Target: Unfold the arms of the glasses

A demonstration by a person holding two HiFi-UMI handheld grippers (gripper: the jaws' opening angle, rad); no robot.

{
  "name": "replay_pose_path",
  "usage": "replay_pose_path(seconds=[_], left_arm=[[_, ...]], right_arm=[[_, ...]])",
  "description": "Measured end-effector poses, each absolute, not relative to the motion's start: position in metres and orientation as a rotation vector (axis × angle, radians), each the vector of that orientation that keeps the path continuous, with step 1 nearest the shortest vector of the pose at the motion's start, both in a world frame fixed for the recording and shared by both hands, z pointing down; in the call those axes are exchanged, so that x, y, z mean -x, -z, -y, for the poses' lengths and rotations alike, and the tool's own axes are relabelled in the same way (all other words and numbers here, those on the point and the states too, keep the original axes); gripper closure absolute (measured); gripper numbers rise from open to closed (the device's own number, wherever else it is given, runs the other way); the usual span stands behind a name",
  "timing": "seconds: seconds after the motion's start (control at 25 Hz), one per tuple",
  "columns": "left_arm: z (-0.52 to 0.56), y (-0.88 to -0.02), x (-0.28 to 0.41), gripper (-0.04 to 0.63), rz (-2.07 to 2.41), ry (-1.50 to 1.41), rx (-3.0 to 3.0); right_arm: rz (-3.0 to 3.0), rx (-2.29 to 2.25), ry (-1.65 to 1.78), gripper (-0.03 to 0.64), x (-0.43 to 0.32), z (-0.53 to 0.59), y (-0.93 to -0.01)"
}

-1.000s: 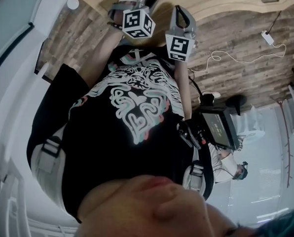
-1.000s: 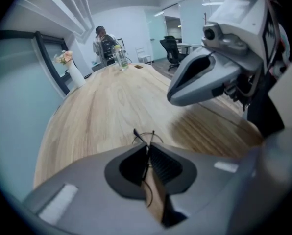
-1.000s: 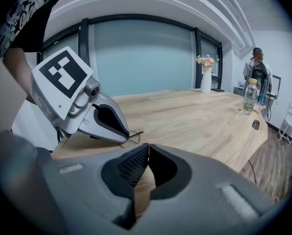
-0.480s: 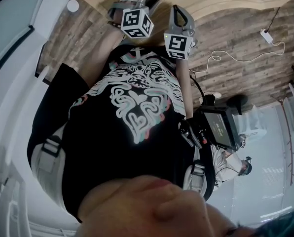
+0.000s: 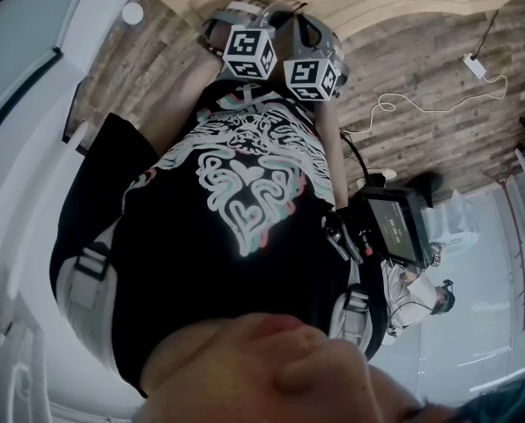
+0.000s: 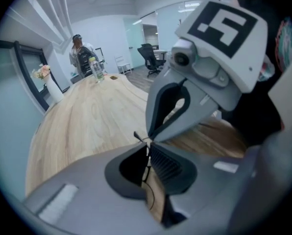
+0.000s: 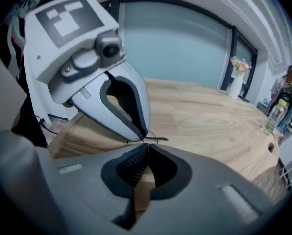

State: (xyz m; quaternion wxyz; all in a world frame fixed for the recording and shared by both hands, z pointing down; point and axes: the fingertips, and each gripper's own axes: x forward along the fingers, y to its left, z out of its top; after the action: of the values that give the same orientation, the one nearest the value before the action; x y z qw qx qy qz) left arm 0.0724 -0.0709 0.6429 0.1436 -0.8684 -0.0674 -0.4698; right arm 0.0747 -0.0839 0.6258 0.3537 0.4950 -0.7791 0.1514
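My left tongs (image 6: 147,148) and right tongs (image 7: 147,146) meet tip to tip over the pale wooden bench (image 7: 205,111). Each pair is pinched together on the thin dark wire frame of the glasses (image 7: 157,138), which hang between them.

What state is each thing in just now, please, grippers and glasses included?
left gripper: jaws shut on the glasses
right gripper: jaws shut on the glasses
glasses: held by both grippers; whether the arms are folded, too thin to tell
bottle: upright on the table
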Motion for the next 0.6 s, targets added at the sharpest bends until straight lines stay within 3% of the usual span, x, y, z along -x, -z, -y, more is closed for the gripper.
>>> replay_pose_path(seconds=[0.6], left_arm=[[0.070,-0.631,-0.086,0.589,0.187,1.237,2.583]], right_arm=[[1.896,-1.253,-0.440,0.615,-0.088,0.082,-0.650]])
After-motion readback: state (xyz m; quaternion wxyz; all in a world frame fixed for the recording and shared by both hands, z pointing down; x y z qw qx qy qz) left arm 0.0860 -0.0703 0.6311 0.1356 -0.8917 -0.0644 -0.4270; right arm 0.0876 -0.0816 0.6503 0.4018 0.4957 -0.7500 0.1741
